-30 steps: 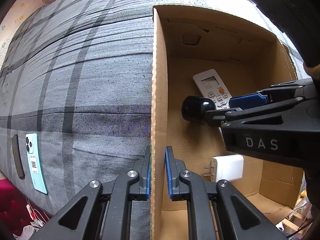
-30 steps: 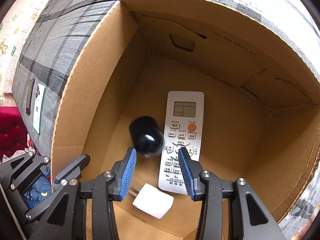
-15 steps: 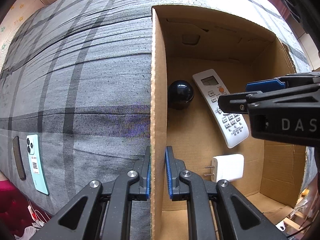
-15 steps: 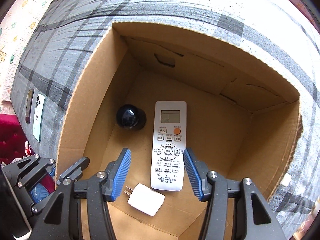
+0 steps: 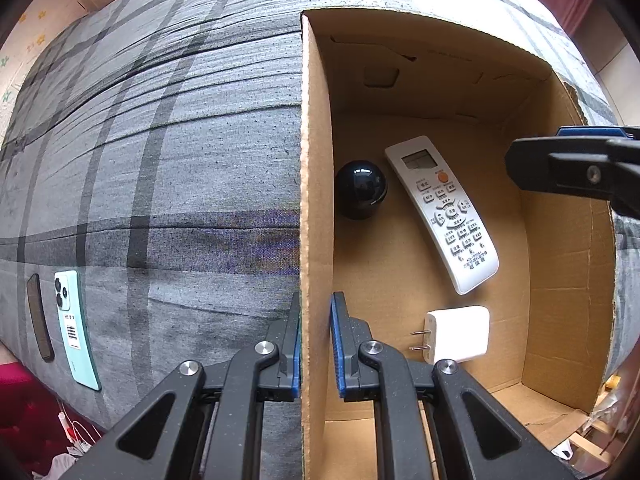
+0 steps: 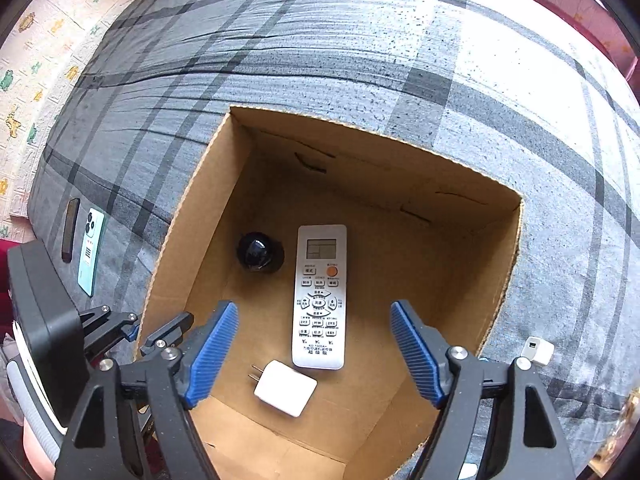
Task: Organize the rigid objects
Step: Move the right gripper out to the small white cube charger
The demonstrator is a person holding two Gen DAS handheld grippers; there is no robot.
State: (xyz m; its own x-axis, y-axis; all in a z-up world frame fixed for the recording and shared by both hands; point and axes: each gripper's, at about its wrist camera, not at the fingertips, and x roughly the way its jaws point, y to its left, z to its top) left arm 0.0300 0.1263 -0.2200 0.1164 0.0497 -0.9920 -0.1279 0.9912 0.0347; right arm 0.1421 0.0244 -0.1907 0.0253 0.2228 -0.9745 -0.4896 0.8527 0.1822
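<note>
My left gripper [image 5: 316, 344] is shut on the left wall of the open cardboard box [image 5: 316, 160], one pad on each side of it. On the box floor lie a black domed object [image 5: 360, 190] by that wall, a white remote [image 5: 444, 216] and a white plug charger [image 5: 460, 334]. My right gripper [image 6: 313, 307] hangs above the box [image 6: 192, 240], pointing down at the remote [image 6: 320, 296]. Its jaws are opening, with nothing between them. The domed object [image 6: 258, 252] and charger [image 6: 286, 388] lie below it, untouched.
The box sits on a bed with a grey plaid cover [image 6: 360, 60]. A mint green phone [image 5: 76, 328] and a dark slim bar [image 5: 38, 320] lie at the bed's left edge. A small white adapter [image 6: 540, 350] rests on the cover right of the box.
The black domed object left the right gripper's tips and now rests on the box floor by the left wall. The right gripper rose and spread its jaws wider. The left gripper stayed put.
</note>
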